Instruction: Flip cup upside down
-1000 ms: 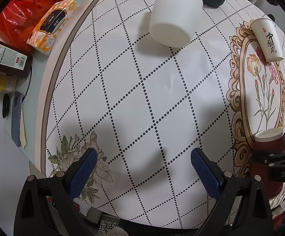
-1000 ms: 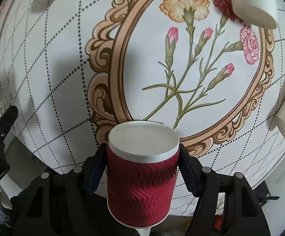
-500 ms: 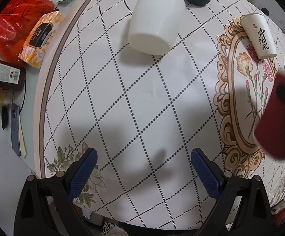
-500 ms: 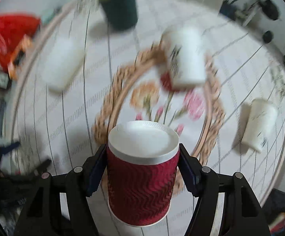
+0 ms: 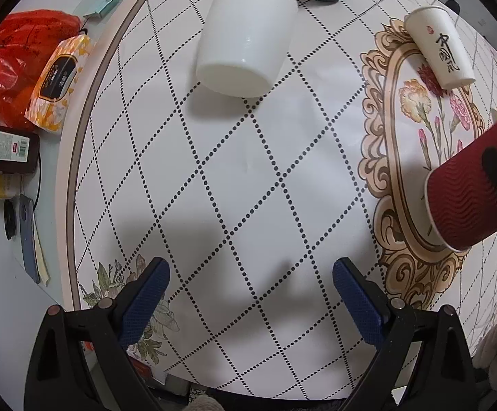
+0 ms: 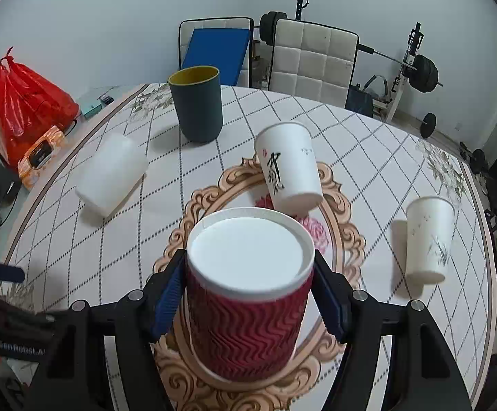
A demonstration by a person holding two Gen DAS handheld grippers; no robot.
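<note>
My right gripper (image 6: 250,294) is shut on a red ribbed paper cup (image 6: 248,328), its blue pads on both sides. The cup's white flat base faces the camera and its rim points down, just above the floral medallion on the tablecloth. In the left wrist view the red cup (image 5: 471,202) hangs tilted at the right edge, rim lowest, with the right gripper partly over it. My left gripper (image 5: 250,304) is open and empty above the near part of the table.
A white plastic cup (image 6: 111,174) lies on its side at left. A dark green cup (image 6: 197,104) stands upright at the back. Two white paper cups (image 6: 289,167) (image 6: 428,239) lie tipped. A red bag (image 6: 25,102) and tissue pack (image 5: 60,82) sit at far left.
My right gripper has lifted the red cup off the table's near edge, carried it over the medallion and tilted level. The left gripper has stayed open, shifting slightly.
</note>
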